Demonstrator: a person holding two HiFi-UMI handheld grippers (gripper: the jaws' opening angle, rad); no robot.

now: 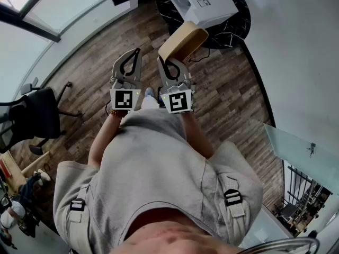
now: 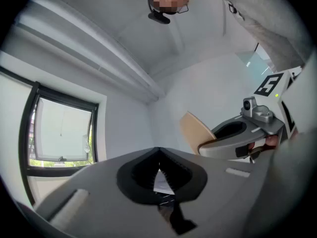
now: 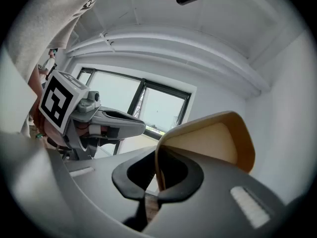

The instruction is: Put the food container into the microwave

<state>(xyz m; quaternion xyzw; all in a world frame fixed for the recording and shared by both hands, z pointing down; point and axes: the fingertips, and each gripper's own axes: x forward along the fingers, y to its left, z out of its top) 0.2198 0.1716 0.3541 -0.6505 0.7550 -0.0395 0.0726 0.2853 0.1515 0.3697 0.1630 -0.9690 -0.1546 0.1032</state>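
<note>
Wood-plank flooring (image 1: 228,94) fills the head view. A black office chair (image 1: 37,115) stands at the left edge, and a glass panel (image 1: 296,142) lies at the right edge. A dark marbled round table (image 1: 235,20) stands ahead and carries a white box-shaped unit (image 1: 204,1); its door cannot be made out. Open floor separates the grippers from the table.

Left gripper (image 1: 137,53) (image 2: 157,152): jaws closed tip to tip with nothing between them. It is held beside the right gripper, clear of the container.

Right gripper (image 1: 165,62) (image 3: 157,157): jaws clamped on one wall of the tan food container (image 1: 184,40) (image 3: 208,143). The container is carried in the air, well apart from the table, with its open side tipped sideways. The visible interior shows only plain tan wall.

A large window (image 3: 148,108) (image 2: 62,128) appears behind the jaws in both gripper views.
</note>
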